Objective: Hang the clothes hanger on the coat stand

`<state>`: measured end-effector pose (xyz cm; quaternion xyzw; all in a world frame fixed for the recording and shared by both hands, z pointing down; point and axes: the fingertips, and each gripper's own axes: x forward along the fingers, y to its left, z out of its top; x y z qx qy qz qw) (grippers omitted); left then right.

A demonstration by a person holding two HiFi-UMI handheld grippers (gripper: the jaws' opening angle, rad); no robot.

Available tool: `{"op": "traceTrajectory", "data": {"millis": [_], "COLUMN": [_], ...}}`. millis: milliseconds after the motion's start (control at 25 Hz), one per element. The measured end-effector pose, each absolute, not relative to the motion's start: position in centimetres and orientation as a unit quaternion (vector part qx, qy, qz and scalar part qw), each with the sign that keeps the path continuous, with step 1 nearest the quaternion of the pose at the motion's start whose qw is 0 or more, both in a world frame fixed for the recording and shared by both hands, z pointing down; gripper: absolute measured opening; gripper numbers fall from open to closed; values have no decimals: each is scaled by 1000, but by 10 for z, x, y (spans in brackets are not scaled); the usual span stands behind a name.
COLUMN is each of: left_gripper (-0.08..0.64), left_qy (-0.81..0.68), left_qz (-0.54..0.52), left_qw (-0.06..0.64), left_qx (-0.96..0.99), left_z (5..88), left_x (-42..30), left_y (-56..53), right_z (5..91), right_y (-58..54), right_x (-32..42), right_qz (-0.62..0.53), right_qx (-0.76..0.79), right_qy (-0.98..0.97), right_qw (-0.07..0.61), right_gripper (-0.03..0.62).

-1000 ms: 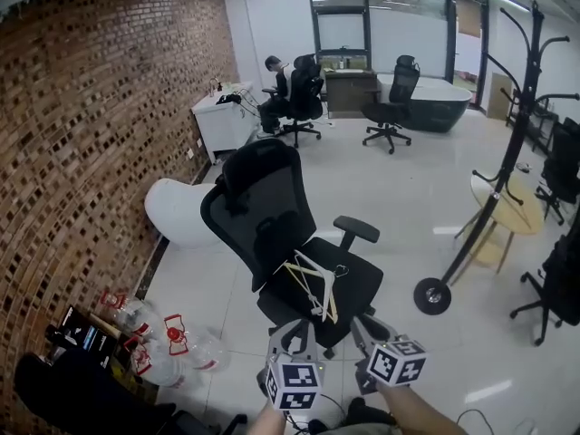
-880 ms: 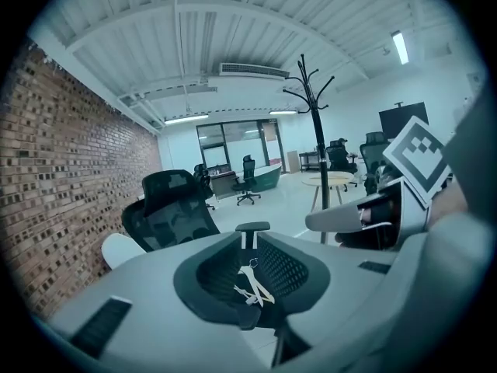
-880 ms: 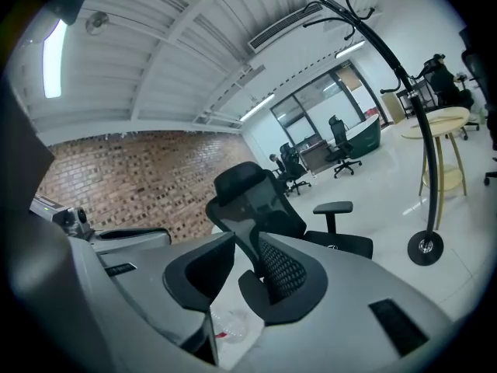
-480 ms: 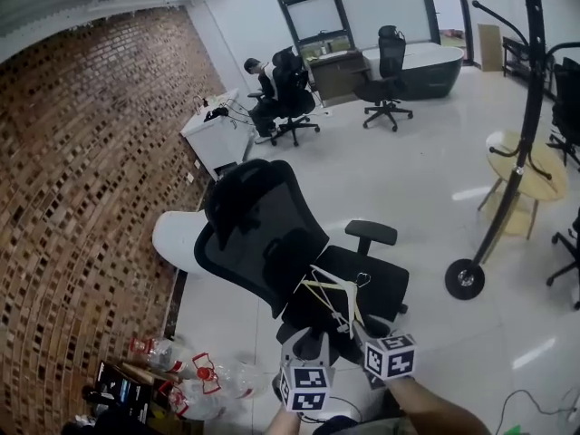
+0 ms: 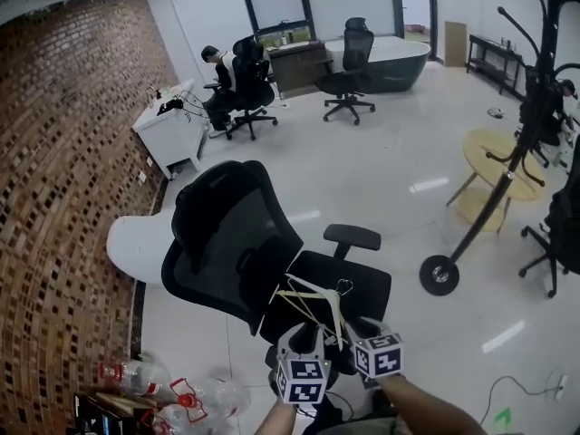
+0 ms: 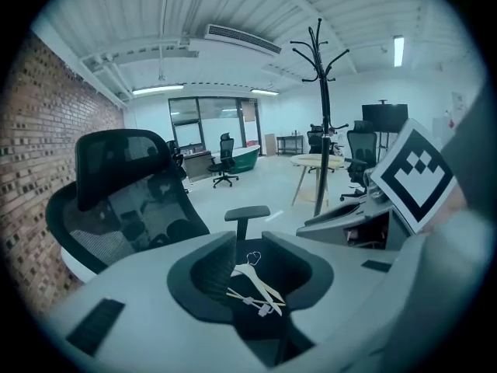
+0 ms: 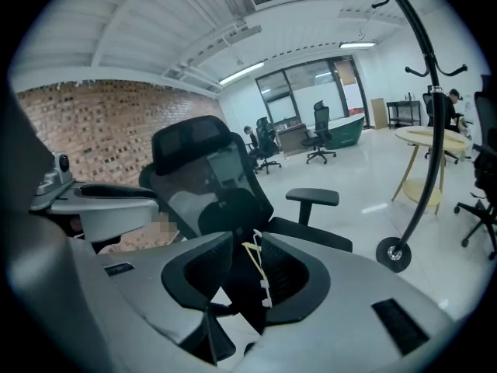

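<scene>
Since 1 second earlier, the left tool (image 5: 302, 340) and right tool (image 5: 358, 326) had drawn in to the front of the black office chair (image 5: 231, 243). The pale clothes hanger (image 5: 314, 302) had stayed flat on the chair's seat (image 5: 362, 284), with its hook end farthest from the tools.

The 2 tools sat side by side at the seat's front edge, with the hanger's near end just ahead of them. The left tool's jaws stood apart and held nothing; the hanger showed through the gap, beyond the tips. The right tool's jaws had just been opening and stood partly apart, also gripping nothing. The hanger showed in that gap close to 1 jaw, and whether it touched could not be told.

The coat stand (image 6: 320, 130) stood well apart from the chair on the open floor.
</scene>
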<state>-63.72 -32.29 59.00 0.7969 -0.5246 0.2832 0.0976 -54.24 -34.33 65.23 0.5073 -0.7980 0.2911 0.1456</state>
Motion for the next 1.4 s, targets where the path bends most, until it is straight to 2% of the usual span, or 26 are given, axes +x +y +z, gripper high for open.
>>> {"op": "traceTrajectory", "data": {"millis": [280, 840, 1240, 1400], "left_gripper": [114, 118, 101, 101], "left_qy": [-477, -454, -448, -442], "left_qz": [300, 314, 335, 336], "left_qw": [116, 191, 224, 237], "left_qx": [818, 811, 798, 797], "left_z": [645, 794, 913, 952], "left_x": [-693, -696, -687, -681], "left_y": [-407, -532, -589, -599], "right_z": [704, 888, 1046, 1082], "right_y": [-416, -520, -560, -575], "right_x": [-599, -616, -612, -610], "right_qz": [305, 367, 419, 425], "right_qx": [543, 521, 504, 503], "right_qy": [-762, -721, -692, -688], "right_qw": [177, 272, 302, 306], "right_gripper": [114, 114, 114, 114]}}
